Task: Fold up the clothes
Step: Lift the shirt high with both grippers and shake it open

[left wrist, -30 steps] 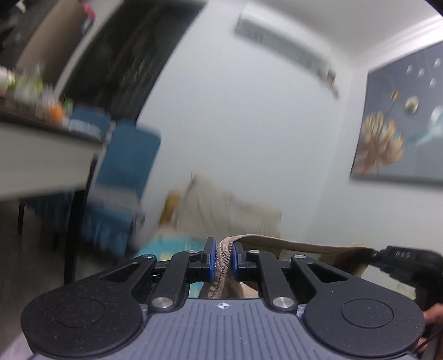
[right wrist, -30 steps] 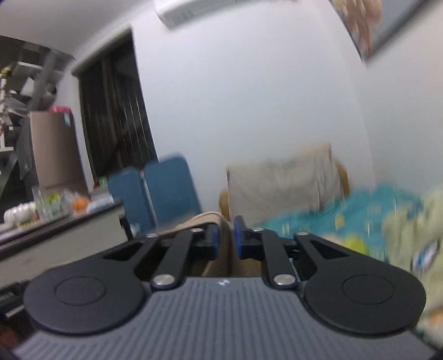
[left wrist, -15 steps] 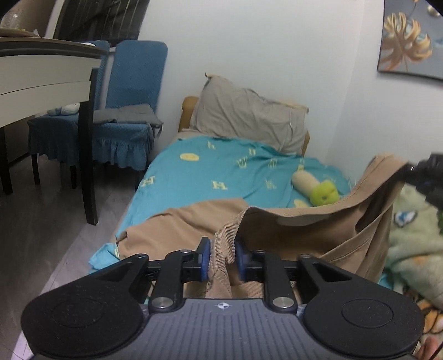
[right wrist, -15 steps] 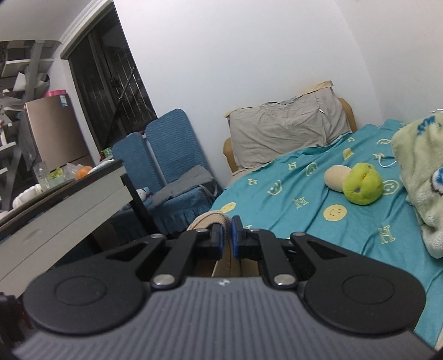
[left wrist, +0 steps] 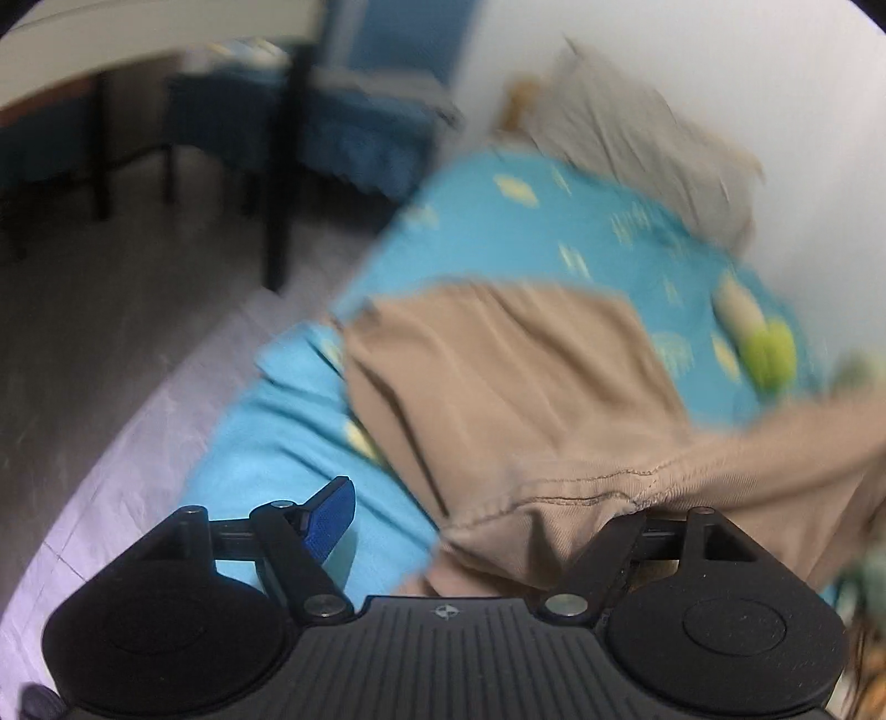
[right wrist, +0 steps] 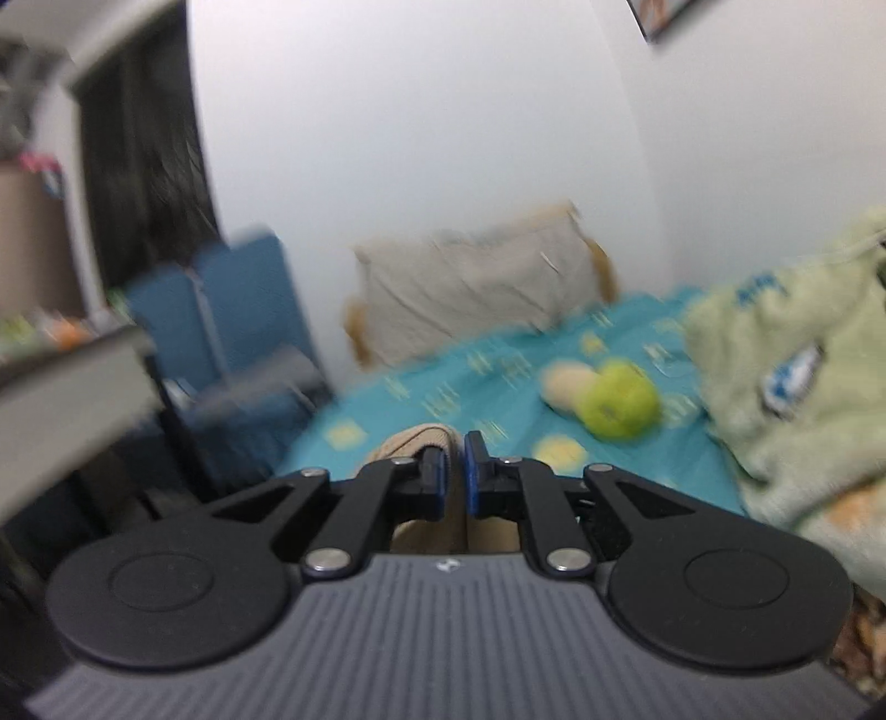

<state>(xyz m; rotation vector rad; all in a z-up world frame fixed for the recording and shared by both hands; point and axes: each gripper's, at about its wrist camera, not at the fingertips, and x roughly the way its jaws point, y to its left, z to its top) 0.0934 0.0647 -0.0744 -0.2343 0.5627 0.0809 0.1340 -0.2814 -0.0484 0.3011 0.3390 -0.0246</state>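
Note:
A tan garment (left wrist: pixel 515 387) lies spread on the turquoise bed sheet (left wrist: pixel 277 432) in the left wrist view, its hemmed edge draped over my right finger. My left gripper (left wrist: pixel 487 515) is open, the blue pad of the left finger (left wrist: pixel 329 518) bare over the sheet. In the right wrist view my right gripper (right wrist: pixel 454 471) is shut on a fold of the tan garment (right wrist: pixel 421 443), held above the sheet (right wrist: pixel 443 382). Both views are motion-blurred.
A grey pillow (right wrist: pixel 476 288) leans at the bed's head. A green and beige plush toy (right wrist: pixel 609 396) lies on the sheet. A pale green blanket (right wrist: pixel 803 360) is piled at right. Blue chairs (right wrist: pixel 221 332) and a table (left wrist: pixel 138 39) stand left of the bed.
My left gripper has opened and let go of the tan garment, which has dropped flat onto the bed. Both cameras have tilted down. My right gripper stays shut on the cloth.

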